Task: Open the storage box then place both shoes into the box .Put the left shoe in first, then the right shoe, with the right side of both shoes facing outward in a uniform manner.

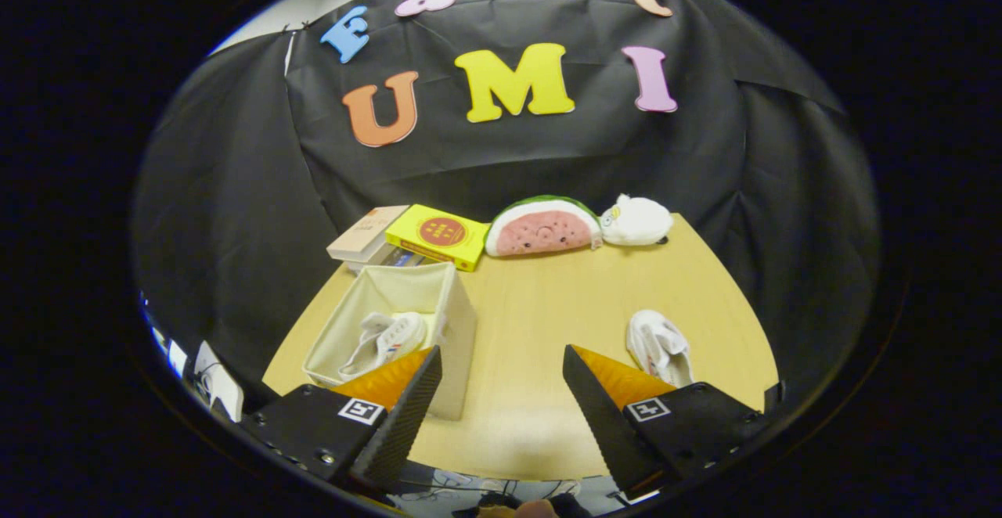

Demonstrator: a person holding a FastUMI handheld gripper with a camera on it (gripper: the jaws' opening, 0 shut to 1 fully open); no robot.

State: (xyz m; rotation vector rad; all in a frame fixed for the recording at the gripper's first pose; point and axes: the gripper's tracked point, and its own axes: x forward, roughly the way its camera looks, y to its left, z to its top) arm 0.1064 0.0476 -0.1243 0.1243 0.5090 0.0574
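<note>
item: my claw (501, 393), spread, empty, above the desk (540, 307). one shoe (387, 339) in storage box (391, 322); second shoe (659, 346) beyond right finger. risk: gripping it wrong-way-round, so sides mismatch.

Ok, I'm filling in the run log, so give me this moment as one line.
gripper: open, holding nothing | storage box: open, one shoe inside | second shoe: on table, beside right finger

The open beige box (407, 322) sits at lower left of the frame, one white shoe (387, 339) lying inside it. A second white shoe (659, 346) lies on the desk (540, 322) at lower right.
</note>
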